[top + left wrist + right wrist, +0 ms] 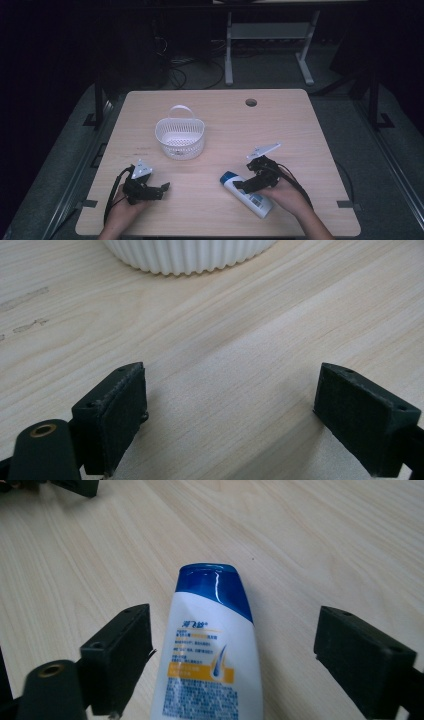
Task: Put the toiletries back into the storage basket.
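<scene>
A white shampoo bottle [247, 194] with a blue cap lies flat on the wooden table [215, 215], near the front right. My right gripper [248, 184] hovers over it, open, with the bottle [210, 650] lying between its two jaws and touching neither. A white slotted basket [180, 137] with a raised handle stands in the middle of the table. My left gripper [161, 190] rests at the front left, open, with bare wood between its jaws [230, 425]; the basket's ribbed base [190, 255] lies just ahead of it.
A round cable hole [251, 102] sits near the table's far edge. Beyond the table are a white desk frame [270, 45] and loose cables on the dark floor.
</scene>
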Demonstrator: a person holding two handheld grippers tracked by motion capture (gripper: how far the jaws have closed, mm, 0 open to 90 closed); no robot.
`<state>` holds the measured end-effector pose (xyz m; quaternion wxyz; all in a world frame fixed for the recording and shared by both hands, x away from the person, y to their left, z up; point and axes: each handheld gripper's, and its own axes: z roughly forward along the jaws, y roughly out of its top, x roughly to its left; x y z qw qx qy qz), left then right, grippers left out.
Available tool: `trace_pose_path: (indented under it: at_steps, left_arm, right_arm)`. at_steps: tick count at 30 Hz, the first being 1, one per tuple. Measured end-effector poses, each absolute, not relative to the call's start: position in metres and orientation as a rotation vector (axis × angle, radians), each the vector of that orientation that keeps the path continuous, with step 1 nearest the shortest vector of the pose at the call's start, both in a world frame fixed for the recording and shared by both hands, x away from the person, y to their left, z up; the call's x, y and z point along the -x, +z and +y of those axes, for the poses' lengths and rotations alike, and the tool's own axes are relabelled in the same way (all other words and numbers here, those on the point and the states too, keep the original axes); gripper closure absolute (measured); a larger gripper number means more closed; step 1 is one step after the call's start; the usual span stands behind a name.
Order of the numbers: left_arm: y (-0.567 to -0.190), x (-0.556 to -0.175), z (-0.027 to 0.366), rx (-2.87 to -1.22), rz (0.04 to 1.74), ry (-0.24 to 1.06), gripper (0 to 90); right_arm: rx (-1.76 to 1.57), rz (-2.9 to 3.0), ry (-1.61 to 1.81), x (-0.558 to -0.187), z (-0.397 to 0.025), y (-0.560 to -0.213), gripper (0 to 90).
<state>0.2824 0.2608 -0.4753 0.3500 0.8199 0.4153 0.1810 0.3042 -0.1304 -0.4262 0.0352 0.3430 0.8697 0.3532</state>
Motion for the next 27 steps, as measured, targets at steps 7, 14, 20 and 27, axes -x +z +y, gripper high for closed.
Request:
trace_pose_path:
  at_steps: [7,14,20,27]
  left_arm:
    - [-0.475,-0.282,0.261,-2.124,1.076,0.468,13.2]
    - [-0.475,-0.283,0.261,-2.129,1.071,0.466,13.2]
    - [-0.475,-0.283,0.261,-2.131,1.069,0.466,13.2]
    - [-0.475,-0.283,0.261,-2.127,1.068,0.467,13.2]
  right_arm:
    - [-1.074,2.710,1.014,-0.309,-0.116,-0.429,14.2]
    - [-1.060,2.731,0.956,-0.313,-0.106,-0.433,15.5]
    - [-1.063,2.745,0.929,-0.311,-0.099,-0.441,17.9]
    - [-1.051,2.765,0.888,-0.310,-0.095,-0.450,21.6]
